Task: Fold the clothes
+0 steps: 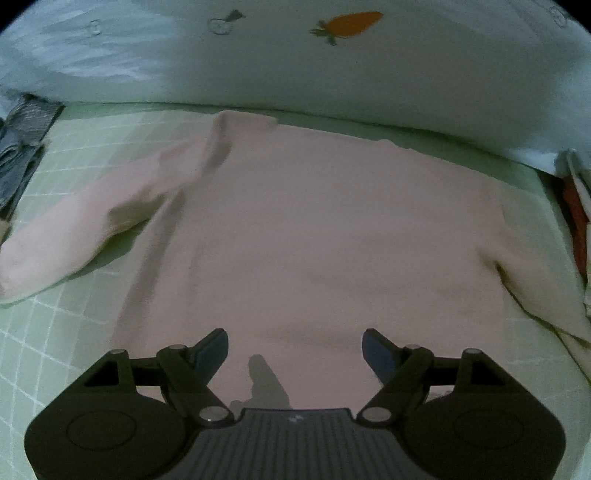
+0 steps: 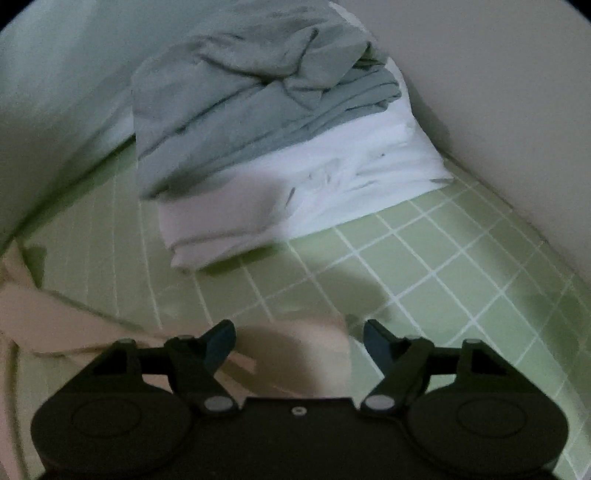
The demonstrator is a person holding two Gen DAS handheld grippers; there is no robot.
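A pale pink long-sleeved top [image 1: 314,229] lies spread flat on the green checked sheet [image 1: 74,321], collar at the far end and one sleeve stretched out to the left. My left gripper [image 1: 294,345] hovers over its near hem, open, nothing between the fingers. In the right wrist view the end of the pink top's other sleeve [image 2: 295,350] lies under and between the fingers of my right gripper [image 2: 299,338], which is open and not pinching the cloth.
A stack of folded clothes [image 2: 280,122], grey-green on white on pale pink, sits ahead of the right gripper against a beige wall [image 2: 498,92]. A white quilt with a carrot print [image 1: 347,24] lies beyond the top. Grey cloth [image 1: 22,147] lies far left, red and white cloth [image 1: 578,218] far right.
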